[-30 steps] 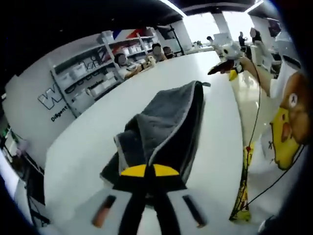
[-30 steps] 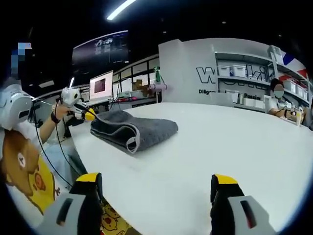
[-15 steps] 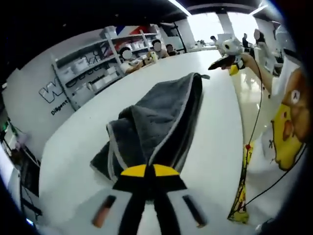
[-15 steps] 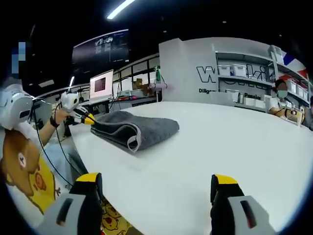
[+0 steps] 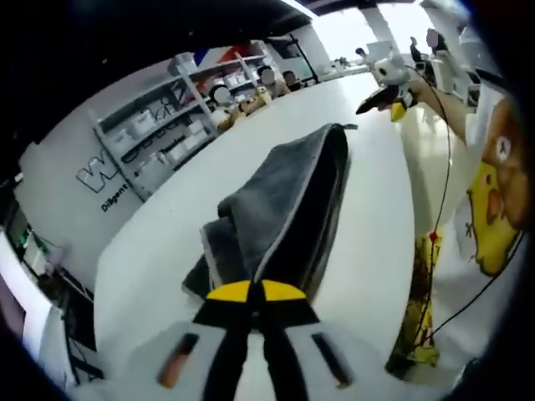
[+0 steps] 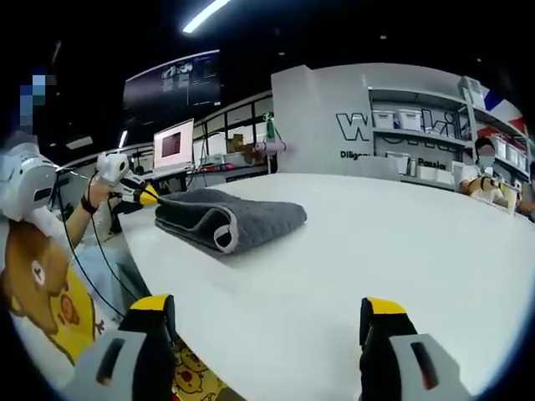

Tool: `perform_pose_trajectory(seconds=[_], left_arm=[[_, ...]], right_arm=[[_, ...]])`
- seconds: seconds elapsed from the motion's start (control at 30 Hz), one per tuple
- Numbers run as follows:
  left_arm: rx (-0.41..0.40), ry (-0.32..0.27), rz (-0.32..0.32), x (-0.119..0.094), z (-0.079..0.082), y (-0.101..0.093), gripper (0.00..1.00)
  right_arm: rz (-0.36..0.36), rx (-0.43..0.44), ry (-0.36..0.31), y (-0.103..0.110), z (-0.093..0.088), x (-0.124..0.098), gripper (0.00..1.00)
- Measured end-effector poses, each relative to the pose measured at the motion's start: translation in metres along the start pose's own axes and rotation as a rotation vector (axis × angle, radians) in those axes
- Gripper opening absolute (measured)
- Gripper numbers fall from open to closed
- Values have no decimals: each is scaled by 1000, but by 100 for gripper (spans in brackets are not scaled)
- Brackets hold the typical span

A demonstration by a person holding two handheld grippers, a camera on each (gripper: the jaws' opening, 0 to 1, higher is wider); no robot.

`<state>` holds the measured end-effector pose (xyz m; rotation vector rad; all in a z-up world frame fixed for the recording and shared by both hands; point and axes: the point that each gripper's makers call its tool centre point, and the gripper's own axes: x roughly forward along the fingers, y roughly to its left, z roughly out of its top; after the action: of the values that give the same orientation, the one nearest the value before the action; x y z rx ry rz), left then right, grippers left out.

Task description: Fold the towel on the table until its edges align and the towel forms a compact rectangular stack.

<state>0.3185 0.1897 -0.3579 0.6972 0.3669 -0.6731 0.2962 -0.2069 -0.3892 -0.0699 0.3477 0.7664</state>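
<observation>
We see a wide white bench (image 6: 376, 251) with a smooth, glossy top and a rounded edge on the near side in the right gripper view. On it lies a grey towel (image 6: 230, 219), folded over into several layers with a pale trimmed border showing at its open end. In the left gripper view the towel (image 5: 280, 200) stretches lengthwise across the bench (image 5: 150, 251), one end bunched up, close to the bench's edge.

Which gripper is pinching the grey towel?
The left gripper: its yellow-tipped jaws are shut on the towel. The right gripper hangs open, away from it.
</observation>
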Motion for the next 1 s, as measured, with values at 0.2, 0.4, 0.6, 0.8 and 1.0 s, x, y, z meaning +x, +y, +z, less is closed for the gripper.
perform_pose_trajectory(seconds=[0.2, 0.4, 0.6, 0.8, 1.0], left_arm=[[-26, 19, -19, 7, -11, -4, 4], [-52, 29, -34, 10, -17, -6, 4], [-78, 42, -58, 17, -26, -12, 5], [-109, 41, -74, 22, -33, -16, 5], [-119, 39, -72, 22, -32, -16, 5]], right_arm=[[1, -3, 0, 0, 1, 0, 96], [-4, -1, -1, 0, 1, -1, 96], [-16, 3, 0, -3, 1, -2, 95], [-27, 1, 6, -6, 1, -2, 95], [-23, 1, 3, -4, 1, -1, 95]])
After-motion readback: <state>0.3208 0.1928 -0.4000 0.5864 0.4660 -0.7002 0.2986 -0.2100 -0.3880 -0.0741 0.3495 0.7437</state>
